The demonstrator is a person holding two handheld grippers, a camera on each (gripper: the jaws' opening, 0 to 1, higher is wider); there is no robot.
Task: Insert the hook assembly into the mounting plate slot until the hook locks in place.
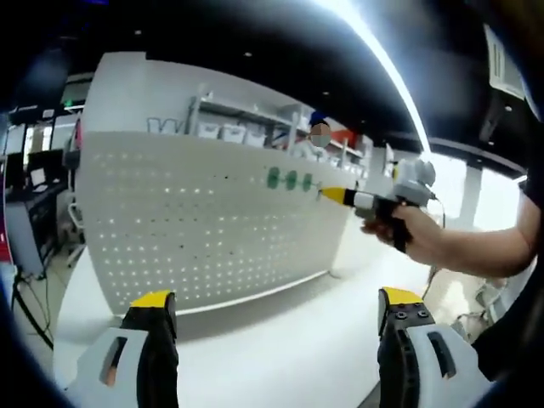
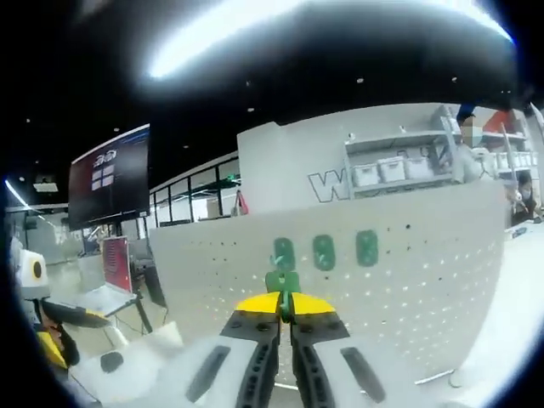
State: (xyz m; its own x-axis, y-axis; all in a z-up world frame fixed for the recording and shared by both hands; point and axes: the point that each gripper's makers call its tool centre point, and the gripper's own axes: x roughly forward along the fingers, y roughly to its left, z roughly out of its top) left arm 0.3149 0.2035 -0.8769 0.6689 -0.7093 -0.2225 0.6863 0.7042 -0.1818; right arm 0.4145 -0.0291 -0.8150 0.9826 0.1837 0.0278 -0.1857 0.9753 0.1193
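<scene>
Nearest in the right gripper view, the right gripper (image 2: 286,308) was clamped on a small green hook (image 2: 282,283), jaws pinching its lower part w/ yellow tips nearly meeting. In the left gripper view the left gripper (image 1: 276,306) hung w/ jaws wide apart, nothing between them, over the white table (image 1: 280,348).

Beyond stood the white pegboard (image 1: 204,229), upright on the table. Three green hooks (image 2: 324,252) already sat in a row on its upper part; the held hook was just below-left of them, v. close to the board — touching or not, can't tell.

The hook looked like light, stiff plastic, prob. smooth, so it could twist in the pinch; best held low on its body, leaving the back tabs free for the holes.

Far back: shelving w/ white bins (image 2: 391,170).
</scene>
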